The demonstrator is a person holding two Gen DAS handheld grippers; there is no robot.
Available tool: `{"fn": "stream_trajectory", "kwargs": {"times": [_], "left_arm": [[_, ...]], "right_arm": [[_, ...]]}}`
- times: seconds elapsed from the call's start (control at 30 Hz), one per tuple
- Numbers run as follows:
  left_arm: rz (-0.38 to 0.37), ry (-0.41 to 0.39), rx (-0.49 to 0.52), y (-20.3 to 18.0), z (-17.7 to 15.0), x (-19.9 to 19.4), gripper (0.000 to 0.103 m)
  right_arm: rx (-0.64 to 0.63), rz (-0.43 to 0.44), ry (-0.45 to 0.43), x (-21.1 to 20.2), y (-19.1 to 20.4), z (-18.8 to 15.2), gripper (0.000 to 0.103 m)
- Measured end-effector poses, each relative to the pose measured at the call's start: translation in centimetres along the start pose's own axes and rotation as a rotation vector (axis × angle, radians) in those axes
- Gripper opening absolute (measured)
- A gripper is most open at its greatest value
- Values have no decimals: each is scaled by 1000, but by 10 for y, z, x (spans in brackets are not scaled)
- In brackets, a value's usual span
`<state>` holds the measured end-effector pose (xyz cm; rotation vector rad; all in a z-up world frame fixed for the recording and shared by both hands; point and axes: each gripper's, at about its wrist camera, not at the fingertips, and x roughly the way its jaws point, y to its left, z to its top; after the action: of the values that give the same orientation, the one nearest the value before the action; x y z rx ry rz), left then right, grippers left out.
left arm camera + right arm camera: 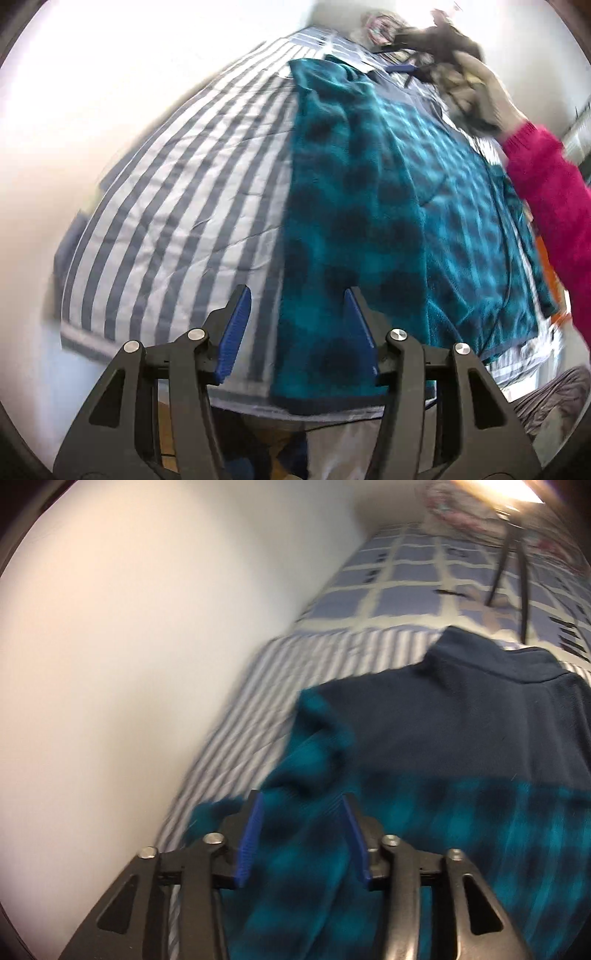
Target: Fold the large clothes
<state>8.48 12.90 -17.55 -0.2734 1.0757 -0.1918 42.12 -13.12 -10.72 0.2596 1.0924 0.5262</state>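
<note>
Right now, through my left wrist view, my left gripper (pixel 297 295) hangs spread above the near end of the teal fleece garment (pixel 388 206), nothing between its blue pads. The garment lies lengthwise on the striped bedcover (pixel 177 206), stretching away from me toward the far end of the bed. Its left edge runs long and fairly straight, which I take for a fold already laid along that side, though I cannot be sure. Its near hem hangs just over the bed's edge under my jaws. On the right, my pink sleeve (pixel 546 192) reaches out, blurred, with my other tool beyond it.

From the right wrist view, my right gripper (pixel 303 801) is also spread and holds nothing. It hovers over the upper part of the garment, where the dark navy yoke and collar (pixel 491 672) face up. A lump of teal cloth, likely a sleeve turned inward, lies just ahead of the jaws.

I judge one lengthwise fold done; the crosswise folds remain.
</note>
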Motion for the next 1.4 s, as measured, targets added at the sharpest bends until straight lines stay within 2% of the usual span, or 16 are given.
{"fn": "stream_trajectory", "kwargs": {"times": [0.1,0.2,0.37,0.43,0.47,0.5,0.6,0.77,1.03,1.2,1.3,1.37,1.4], "left_arm": [[-12,21,-32,11,-5,1,53],[-60,62,-81,22,-11,5,53],[-62,104,-142,25,-15,18,52],[-49,109,-132,21,-14,20,39],[-60,115,-120,18,-14,21,13],[-81,121,-109,15,-15,20,6],[-69,72,-34,-1,-16,8,6],[-126,9,13,-18,-15,-16,5],[-167,-32,41,-30,-9,-32,5],[-166,-43,78,-40,-9,-34,5],[-155,-55,104,-48,-10,-37,4],[-153,-58,122,-54,-11,-38,4],[-152,-62,132,-57,-11,-39,4]], "right_arm": [[-63,-1,62,0,35,-24,55],[-111,-5,104,9,61,-42,55],[-167,-26,169,31,94,-67,55],[-173,-50,184,39,102,-74,56],[-171,-57,188,41,104,-76,57],[-166,-73,194,45,107,-79,59],[-171,-106,192,53,111,-75,63],[-206,-143,214,67,129,-70,68],[-289,-337,304,116,157,-76,66],[-319,-411,334,131,156,-84,62],[-326,-426,324,129,151,-87,46],[-320,-422,310,124,146,-86,26],[-313,-411,302,121,143,-85,22]]}}
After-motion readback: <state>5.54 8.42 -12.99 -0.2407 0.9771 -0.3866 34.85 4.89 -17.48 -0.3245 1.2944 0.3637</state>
